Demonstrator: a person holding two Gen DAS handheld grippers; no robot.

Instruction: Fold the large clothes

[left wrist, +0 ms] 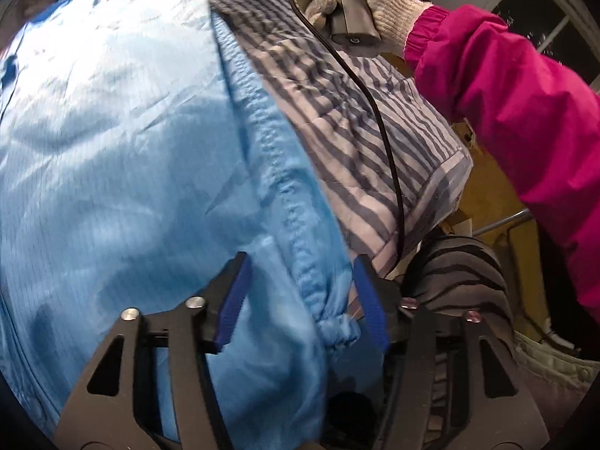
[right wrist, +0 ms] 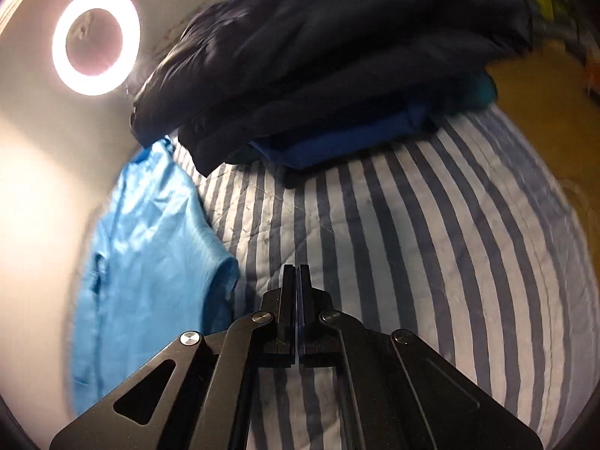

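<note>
Left tongs [left wrist: 300, 296] wide apart around blue garment [left wrist: 112, 150] | right tongs [right wrist: 296, 281] closed, empty | no readable writing

Right wrist view was dim overall; a glowing white ring light [right wrist: 96, 41] at upper left blew out with glare. Motion blur smeared the dark navy folded garments [right wrist: 337, 56] at top. Left wrist view was brighter, the shiny light-blue garment [left wrist: 131, 150] slightly soft. Heavy fisheye bending and black corners in both.
</note>
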